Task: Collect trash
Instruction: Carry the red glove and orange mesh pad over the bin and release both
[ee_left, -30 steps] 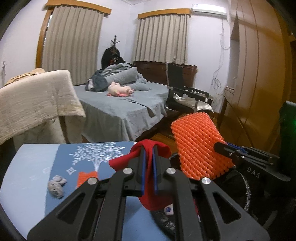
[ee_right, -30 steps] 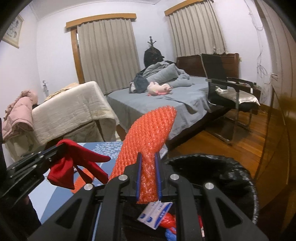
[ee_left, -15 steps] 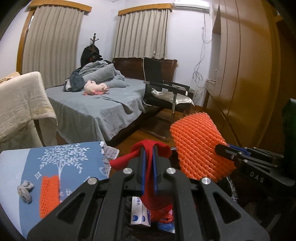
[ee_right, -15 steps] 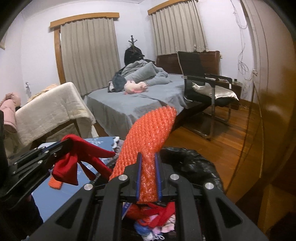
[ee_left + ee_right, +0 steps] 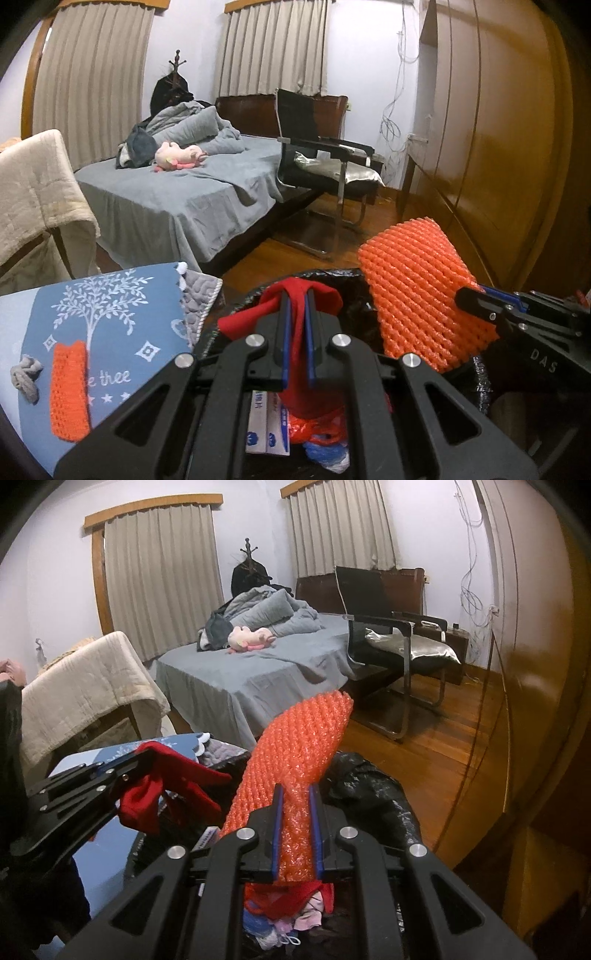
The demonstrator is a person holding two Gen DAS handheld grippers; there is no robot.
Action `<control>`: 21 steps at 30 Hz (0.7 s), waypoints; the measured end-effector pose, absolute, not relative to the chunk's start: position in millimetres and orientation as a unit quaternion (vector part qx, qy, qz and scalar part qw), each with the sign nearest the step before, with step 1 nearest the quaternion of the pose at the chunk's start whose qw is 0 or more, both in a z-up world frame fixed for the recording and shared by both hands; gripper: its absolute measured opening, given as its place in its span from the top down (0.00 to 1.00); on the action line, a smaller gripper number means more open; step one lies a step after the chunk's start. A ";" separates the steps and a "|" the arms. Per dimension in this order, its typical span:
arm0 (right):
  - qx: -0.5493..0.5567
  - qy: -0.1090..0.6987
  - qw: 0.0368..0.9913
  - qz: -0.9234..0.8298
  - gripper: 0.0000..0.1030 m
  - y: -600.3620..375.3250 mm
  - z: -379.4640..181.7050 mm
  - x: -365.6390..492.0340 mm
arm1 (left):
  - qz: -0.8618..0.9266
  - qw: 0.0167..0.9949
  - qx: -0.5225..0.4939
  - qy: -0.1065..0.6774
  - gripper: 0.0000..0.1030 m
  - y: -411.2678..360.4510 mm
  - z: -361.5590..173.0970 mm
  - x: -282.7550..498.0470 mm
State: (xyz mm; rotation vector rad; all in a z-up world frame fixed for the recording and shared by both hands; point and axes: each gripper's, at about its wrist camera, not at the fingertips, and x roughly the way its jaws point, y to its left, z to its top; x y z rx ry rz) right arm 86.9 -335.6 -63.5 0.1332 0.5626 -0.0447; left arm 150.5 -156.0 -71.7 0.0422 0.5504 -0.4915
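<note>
Between your left gripper's (image 5: 295,332) narrow-set fingers a red cloth scrap (image 5: 299,369) is pinched tight, hanging over the black-lined trash bin (image 5: 354,277) just beneath. To your right, your right gripper (image 5: 297,830) is clamped on an orange foam net sleeve (image 5: 299,753), which stands up past the fingers above the same bin. Both pieces look placed for the drop, so lower each a little toward the mouth, then open the fingers fully and let the cloth fall free before you pull away; the springy net may cling to a pad or tip over the rim, so release it well inside. Already in the bin lie red plastic and small white packets (image 5: 266,424). To the left, on the blue table mat (image 5: 110,314), another orange net piece (image 5: 70,391) and a grey crumpled scrap (image 5: 26,376) await collection.
</note>
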 end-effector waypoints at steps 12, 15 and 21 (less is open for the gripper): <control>0.060 0.288 0.955 -0.039 0.87 -349.4 -73.5 84.1 | -0.263 0.923 0.028 0.280 0.94 -184.4 -82.8 163.3; 0.061 0.293 0.953 -0.043 0.87 -351.6 -78.2 84.0 | -0.266 0.920 0.033 0.287 0.94 -191.1 -88.1 165.3; 0.063 0.301 0.950 -0.050 0.86 -356.0 -84.6 84.2 | -0.271 0.912 0.035 0.305 0.91 -194.5 -99.7 170.0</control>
